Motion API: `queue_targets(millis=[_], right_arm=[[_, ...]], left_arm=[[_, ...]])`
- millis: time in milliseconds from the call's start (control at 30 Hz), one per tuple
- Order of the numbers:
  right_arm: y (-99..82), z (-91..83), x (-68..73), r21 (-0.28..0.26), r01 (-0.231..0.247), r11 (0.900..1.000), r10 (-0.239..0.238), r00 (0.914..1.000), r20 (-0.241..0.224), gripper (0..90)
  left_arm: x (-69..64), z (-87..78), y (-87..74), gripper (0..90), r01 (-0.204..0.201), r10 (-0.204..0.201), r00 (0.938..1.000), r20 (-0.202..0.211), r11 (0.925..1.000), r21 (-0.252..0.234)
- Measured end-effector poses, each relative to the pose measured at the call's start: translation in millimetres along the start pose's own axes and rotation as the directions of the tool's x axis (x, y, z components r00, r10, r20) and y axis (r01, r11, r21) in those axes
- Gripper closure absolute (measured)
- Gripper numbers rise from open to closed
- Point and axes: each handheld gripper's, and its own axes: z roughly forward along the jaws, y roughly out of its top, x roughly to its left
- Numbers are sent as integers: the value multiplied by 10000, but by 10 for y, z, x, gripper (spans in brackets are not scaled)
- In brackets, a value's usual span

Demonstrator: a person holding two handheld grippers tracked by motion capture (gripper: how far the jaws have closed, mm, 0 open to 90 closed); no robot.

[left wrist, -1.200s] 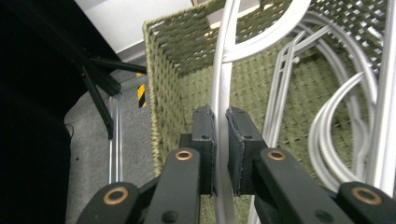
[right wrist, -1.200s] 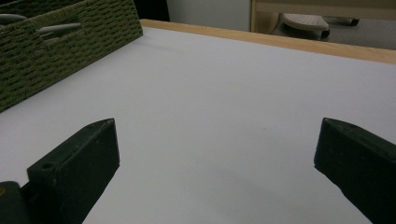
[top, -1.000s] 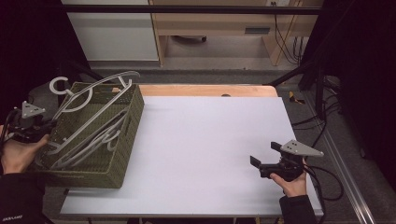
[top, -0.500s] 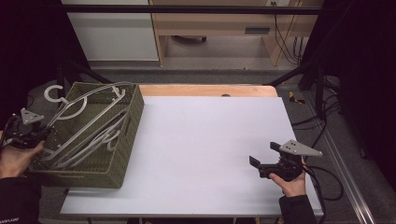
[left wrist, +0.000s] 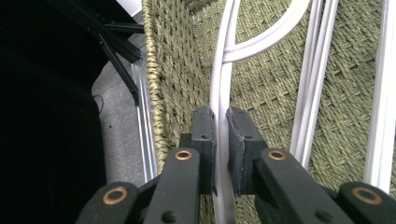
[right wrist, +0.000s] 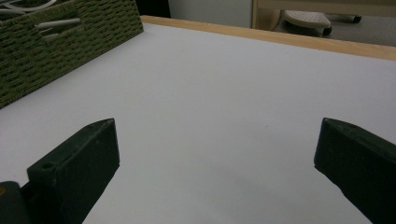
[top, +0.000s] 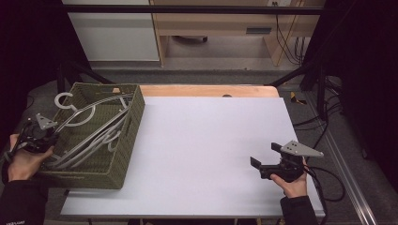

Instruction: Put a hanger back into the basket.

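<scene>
A green woven basket (top: 126, 140) at the table's left holds several white plastic hangers (top: 94, 136). My left gripper (top: 40, 136) is at the basket's left wall, shut on the bar of one white hanger (left wrist: 223, 84), whose bar runs up between the two pads. The hook of a hanger (top: 63, 101) sticks out over the basket's far left rim. My right gripper (top: 263, 161) rests low over the white table near its front right, open, with nothing between its fingers (right wrist: 79, 163).
The white table top (top: 206, 140) has a wooden strip (top: 211, 90) along its far edge. The basket's side (right wrist: 56, 42) lies far left in the right gripper view. Cables (top: 328, 178) trail at the right edge. Dark frame posts stand around the table.
My left gripper has sunk with the hanger, which has gone from standing high above the basket to lying down in it. The right gripper has stayed in place.
</scene>
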Motion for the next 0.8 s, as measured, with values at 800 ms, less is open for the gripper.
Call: queue_targets(millis=[800], right_arm=[[9,-27,1,-106,-37,9999,38,10000,10,4]], left_arm=[[-280,-457,-10,788,-1,290,9864,1616,9844,-1761]])
